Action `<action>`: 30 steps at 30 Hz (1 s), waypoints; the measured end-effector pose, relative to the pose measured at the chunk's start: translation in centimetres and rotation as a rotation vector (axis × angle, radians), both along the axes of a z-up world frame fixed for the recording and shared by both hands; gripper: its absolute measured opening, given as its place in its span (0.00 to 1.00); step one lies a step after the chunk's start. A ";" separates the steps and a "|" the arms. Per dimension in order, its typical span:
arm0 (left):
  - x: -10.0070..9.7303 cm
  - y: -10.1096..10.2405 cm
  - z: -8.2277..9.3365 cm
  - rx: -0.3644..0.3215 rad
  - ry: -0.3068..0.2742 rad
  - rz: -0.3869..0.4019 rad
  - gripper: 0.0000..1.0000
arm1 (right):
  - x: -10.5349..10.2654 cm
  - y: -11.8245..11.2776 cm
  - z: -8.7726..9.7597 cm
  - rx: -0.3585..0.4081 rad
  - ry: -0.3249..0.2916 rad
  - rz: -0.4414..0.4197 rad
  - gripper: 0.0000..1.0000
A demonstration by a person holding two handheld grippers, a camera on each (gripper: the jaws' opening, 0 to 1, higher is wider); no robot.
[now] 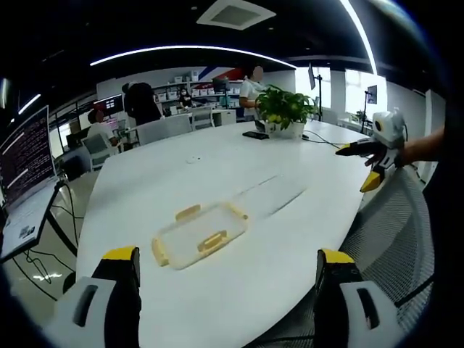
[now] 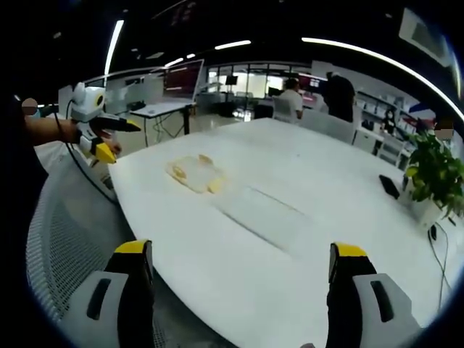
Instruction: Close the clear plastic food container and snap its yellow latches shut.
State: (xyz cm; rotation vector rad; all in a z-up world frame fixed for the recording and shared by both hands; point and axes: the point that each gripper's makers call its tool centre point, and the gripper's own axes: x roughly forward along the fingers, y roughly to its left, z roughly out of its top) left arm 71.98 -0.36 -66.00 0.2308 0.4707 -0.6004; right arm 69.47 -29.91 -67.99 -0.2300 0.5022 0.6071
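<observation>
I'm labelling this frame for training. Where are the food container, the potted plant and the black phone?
food container [image 1: 199, 235], left gripper view, middle of its clear lid.
potted plant [image 1: 284, 106], left gripper view, its green leaves.
black phone [image 1: 255, 135], left gripper view, its flat top.

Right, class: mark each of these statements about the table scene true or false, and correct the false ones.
1. The clear container lies on the white table. True.
2. The left gripper is clamped on the container. False: its jaws stand wide apart, short of the container, holding nothing.
3. A potted plant stands at the far end of the table. True.
4. The right gripper holds a yellow latch. False: it is open and empty, away from the container.
5. A phone lies beside the plant. True.
6. The container stands on a chair. False: it lies on the table, near the edge.
</observation>
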 end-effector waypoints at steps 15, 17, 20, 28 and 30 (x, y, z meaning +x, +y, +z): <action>0.0 0.1 -0.2 -0.001 0.004 -0.001 0.99 | 0.0 -0.1 0.1 -0.006 0.006 0.009 0.99; 0.0 0.1 -0.2 -0.002 0.008 -0.003 0.99 | 0.0 -0.1 0.2 -0.006 0.007 0.011 0.99; -0.1 0.1 -0.3 0.002 0.012 -0.010 0.99 | 0.0 -0.1 0.3 -0.005 0.012 0.016 0.98; -0.1 0.0 -0.3 0.006 0.013 -0.013 0.99 | 0.0 -0.1 0.3 -0.008 0.019 0.026 0.98; -0.1 0.0 -0.4 0.006 0.013 -0.013 0.99 | -0.1 -0.1 0.2 -0.013 0.021 0.030 0.97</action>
